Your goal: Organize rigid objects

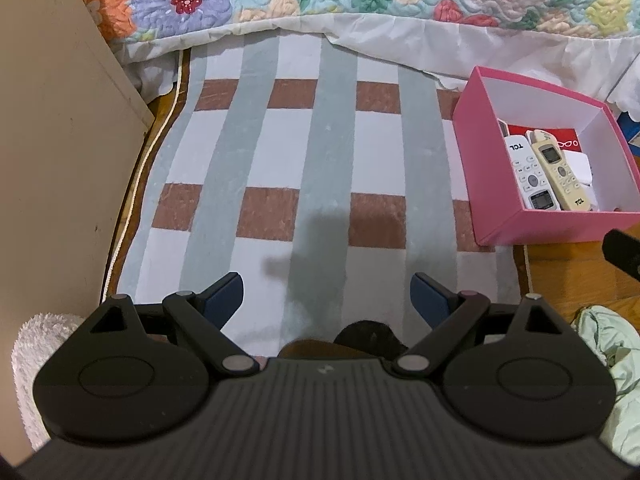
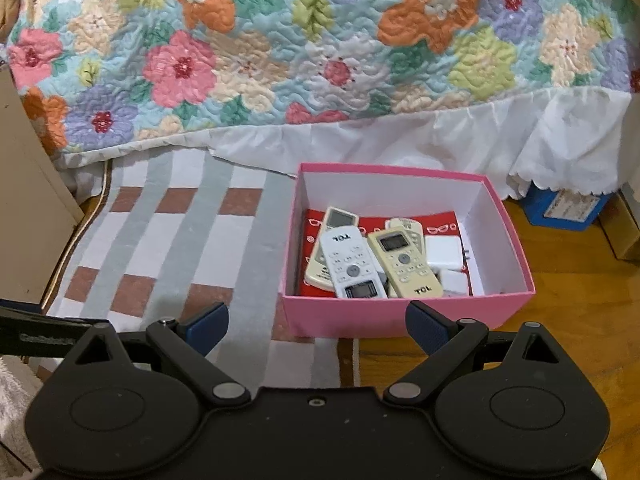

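Hovering wide and empty over the rug (image 1: 280, 152), the left tongs (image 1: 327, 296) and right tongs (image 2: 317, 322) seemed finished gathering, since the remotes (image 2: 352, 264) and chargers (image 2: 442, 252) lay inside the pink box (image 2: 400, 316), leaving perhaps only withdrawal.

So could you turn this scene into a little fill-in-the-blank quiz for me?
1. The remotes lie inside a box coloured ____.
2. The white remote and the cream remote lie ____ by side.
3. Both the left tool and the right tool hold ____.
4. The box stands partly on the checked ____.

Missing words: pink; side; nothing; rug
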`<state>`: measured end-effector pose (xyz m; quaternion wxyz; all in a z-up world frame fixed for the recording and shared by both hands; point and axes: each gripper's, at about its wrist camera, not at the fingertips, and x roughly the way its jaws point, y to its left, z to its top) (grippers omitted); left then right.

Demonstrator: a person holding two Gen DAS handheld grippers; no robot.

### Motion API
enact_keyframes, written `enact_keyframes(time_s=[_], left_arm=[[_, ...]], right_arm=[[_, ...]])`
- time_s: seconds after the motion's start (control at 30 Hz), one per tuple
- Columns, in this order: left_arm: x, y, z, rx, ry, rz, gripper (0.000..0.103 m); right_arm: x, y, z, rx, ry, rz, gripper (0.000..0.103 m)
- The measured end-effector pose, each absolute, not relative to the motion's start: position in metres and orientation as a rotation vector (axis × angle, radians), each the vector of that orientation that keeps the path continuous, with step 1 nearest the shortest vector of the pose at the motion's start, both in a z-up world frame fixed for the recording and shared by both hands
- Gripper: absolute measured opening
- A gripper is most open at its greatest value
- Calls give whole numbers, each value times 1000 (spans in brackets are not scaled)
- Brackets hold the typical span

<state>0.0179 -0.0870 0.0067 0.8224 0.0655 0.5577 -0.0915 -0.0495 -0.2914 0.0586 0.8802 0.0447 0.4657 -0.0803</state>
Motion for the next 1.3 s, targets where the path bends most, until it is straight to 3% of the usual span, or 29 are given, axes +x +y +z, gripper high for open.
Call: enact_keyframes(time_s=[1.3], left_arm=[[11, -78, 13, 154, 1145, -200, 91]], right_arm=[[-49, -286, 55, 40, 1004, -118, 97]])
